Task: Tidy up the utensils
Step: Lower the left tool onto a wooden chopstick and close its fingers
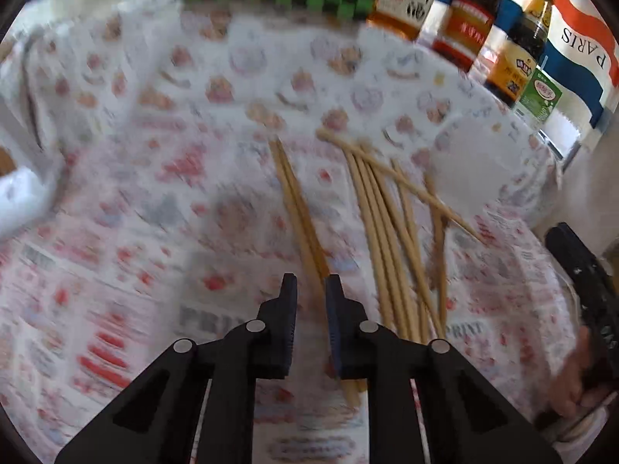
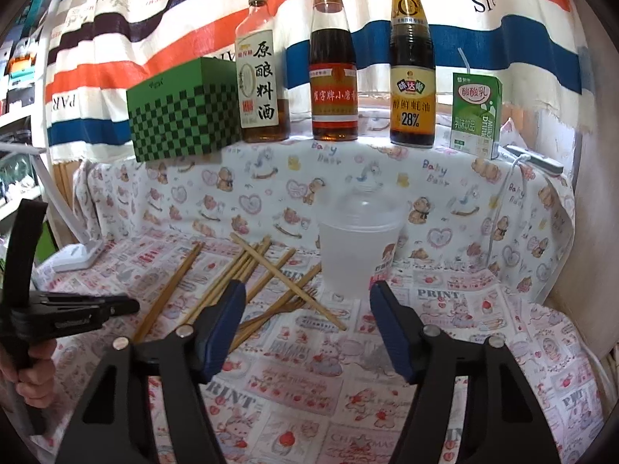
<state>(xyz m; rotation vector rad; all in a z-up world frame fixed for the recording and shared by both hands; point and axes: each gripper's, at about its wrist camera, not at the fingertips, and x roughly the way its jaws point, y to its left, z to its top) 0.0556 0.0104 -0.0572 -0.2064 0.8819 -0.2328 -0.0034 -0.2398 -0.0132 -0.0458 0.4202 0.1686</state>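
Observation:
Several wooden chopsticks (image 1: 383,232) lie scattered on the printed tablecloth (image 1: 127,270), and a separate chopstick pair (image 1: 294,201) lies to their left. My left gripper (image 1: 311,278) hangs over the near end of that pair, which runs under its right finger. Only a narrow gap separates the jaws, and the pads press on nothing. From the right wrist view, the left gripper (image 2: 129,305) sits at the left beside the chopsticks (image 2: 247,270), and a wooden fork (image 2: 294,303) lies among them. My right gripper (image 2: 308,288) is open and empty, facing a translucent plastic cup (image 2: 358,251).
Three sauce bottles (image 2: 333,77), a green checkered box (image 2: 182,112) and a green milk carton (image 2: 476,116) stand on the ledge behind. A white lamp base (image 2: 77,257) sits at the left and a power strip (image 2: 534,160) at the right. A striped curtain hangs behind.

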